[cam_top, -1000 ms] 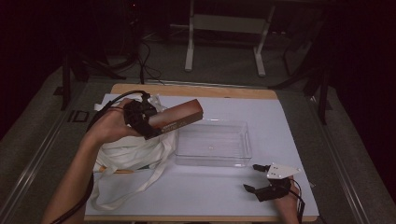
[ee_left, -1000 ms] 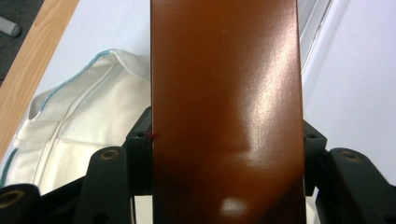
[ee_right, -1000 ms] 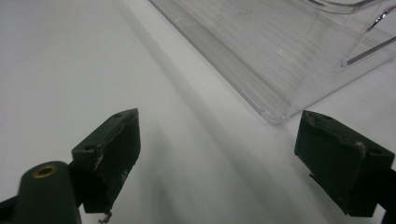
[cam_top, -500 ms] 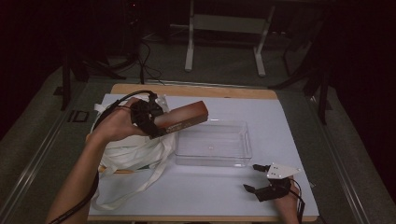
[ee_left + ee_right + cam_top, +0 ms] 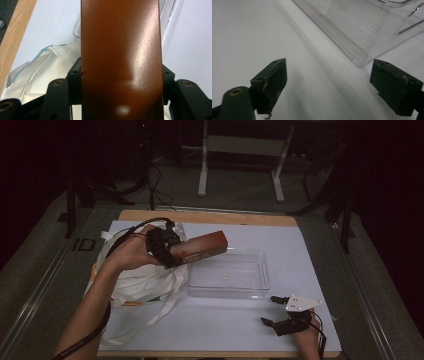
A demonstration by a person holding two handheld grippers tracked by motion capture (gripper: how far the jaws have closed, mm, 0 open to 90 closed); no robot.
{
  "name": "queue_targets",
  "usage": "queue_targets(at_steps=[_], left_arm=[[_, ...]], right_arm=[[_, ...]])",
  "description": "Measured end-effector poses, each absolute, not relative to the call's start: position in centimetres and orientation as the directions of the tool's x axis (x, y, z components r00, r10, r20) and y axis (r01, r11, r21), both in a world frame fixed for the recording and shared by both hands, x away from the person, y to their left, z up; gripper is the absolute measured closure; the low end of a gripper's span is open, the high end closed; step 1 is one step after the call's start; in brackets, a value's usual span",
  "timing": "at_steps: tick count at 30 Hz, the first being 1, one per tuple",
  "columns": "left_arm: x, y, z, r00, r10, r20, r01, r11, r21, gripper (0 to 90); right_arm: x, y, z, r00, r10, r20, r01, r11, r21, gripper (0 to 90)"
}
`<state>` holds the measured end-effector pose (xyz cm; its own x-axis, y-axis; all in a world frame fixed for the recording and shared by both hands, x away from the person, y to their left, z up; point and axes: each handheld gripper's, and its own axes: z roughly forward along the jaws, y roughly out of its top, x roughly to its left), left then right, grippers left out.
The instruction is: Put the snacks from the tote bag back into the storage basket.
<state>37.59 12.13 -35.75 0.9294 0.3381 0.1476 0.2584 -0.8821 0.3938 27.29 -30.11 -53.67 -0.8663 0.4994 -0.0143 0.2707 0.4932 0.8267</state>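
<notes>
A long reddish-brown box hangs in the air, tilted, its far end over the left rim of the clear plastic tray. My left gripper is shut on the box's near end. From the left gripper view the box stands between the two jaws and hides most of the scene. Near the table's front right, my right gripper rests open on the white sheet with nothing in it. In the right gripper view my right gripper faces a corner of the tray.
A white cloth bag with long straps lies crumpled at the left of the table, under my left hand; it also shows as the bag. The white sheet covers the wooden table. Dark floor and stands lie beyond.
My left gripper has carried the box a little to the right, so its far end now reaches over the tray's left rim. The right gripper has stayed put.
</notes>
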Motion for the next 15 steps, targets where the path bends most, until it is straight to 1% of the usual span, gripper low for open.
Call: queue_targets(at_steps=[15], left_arm=[[37.9,10.9,-36.3,0.944,0.302,0.129,0.232,-0.891,0.391,43.3]], right_arm=[[27.3,-30.1,-53.7,-0.867,0.498,-0.014,0.269,0.493,0.827,14.4]])
